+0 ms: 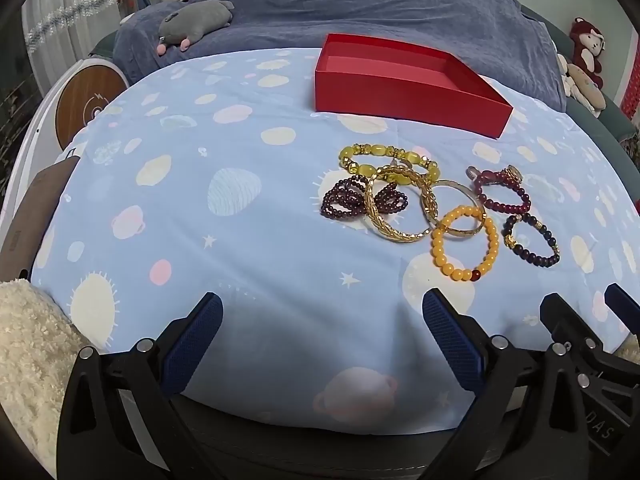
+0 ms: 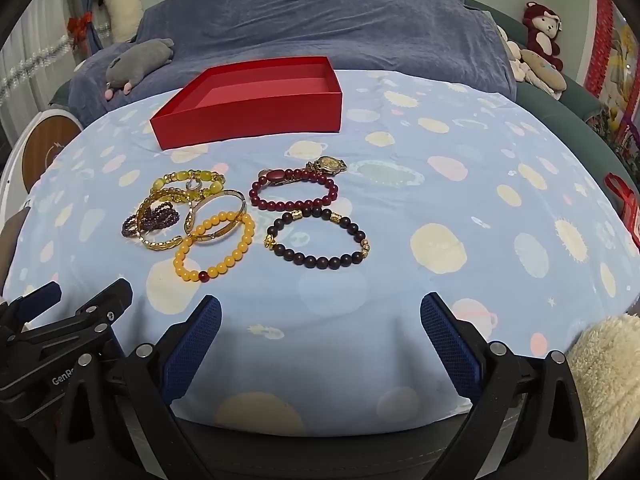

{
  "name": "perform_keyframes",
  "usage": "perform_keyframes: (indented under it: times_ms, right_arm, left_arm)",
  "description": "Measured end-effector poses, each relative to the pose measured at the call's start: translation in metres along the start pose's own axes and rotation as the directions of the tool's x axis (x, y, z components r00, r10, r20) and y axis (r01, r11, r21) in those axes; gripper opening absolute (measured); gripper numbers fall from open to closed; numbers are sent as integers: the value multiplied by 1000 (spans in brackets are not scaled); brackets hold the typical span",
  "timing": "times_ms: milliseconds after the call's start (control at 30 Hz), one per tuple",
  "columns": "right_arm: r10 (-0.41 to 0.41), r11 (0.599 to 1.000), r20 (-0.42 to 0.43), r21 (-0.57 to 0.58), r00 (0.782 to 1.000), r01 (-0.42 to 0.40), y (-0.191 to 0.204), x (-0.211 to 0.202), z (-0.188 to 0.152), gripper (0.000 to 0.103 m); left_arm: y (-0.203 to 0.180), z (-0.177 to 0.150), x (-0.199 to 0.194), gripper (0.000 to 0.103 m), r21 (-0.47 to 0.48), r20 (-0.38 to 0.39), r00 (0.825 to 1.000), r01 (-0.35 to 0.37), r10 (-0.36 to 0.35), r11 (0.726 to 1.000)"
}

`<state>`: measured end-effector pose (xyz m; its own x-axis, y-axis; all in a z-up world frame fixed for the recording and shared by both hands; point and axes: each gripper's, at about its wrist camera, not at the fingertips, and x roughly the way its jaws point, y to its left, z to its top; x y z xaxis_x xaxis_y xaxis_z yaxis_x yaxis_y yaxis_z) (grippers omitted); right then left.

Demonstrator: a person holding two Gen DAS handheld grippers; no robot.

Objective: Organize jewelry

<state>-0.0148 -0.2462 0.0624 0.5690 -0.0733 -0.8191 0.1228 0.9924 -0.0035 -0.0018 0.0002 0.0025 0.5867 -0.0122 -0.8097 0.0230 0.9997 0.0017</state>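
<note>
Jewelry all loose on the blue sheet (image 2: pixel 420 208), nothing in the box yet, so I'd call this the start: first pick not begun.

Left gripper (image 1: pixel 322 312) and right gripper (image 2: pixel 320 312) both hover at the near edge of the sheet, jaws wide apart, holding nothing. They sit side by side, well short of the pile.

Nearest pieces: orange bead bracelet (image 2: pixel 216 246) and dark bead bracelet (image 2: pixel 318 240). The dark one lies alone, flat, clear of the others. Easiest first grab for the right gripper, I think. The orange one overlaps a thin gold bangle (image 2: pixel 218 216).

Behind those: red bead bracelet (image 2: pixel 294 190) with a small watch (image 2: pixel 330 164) touching its far end. To the left, a tangle: wide gold bangle (image 2: pixel 158 224) over purple bead strands (image 2: pixel 154 216), yellow bead bracelet (image 2: pixel 188 182) at the back.

Red box (image 2: pixel 256 124) sits beyond everything, open, empty.

Next move likely: reach forward, close on one bead strand, lift clear, carry over the near wall of the box. The tangle risks dragging neighbours; take it last.
</note>
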Motion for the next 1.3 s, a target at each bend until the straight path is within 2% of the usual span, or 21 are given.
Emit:
perform_keyframes:
  times_ms: [1300]
  right_arm:
    - [-1, 1000, 14, 4, 1000, 1, -1, -3, 2, 96]
  left_arm:
    - [0, 0, -5, 96, 13, 26, 999, -24, 23, 1000]
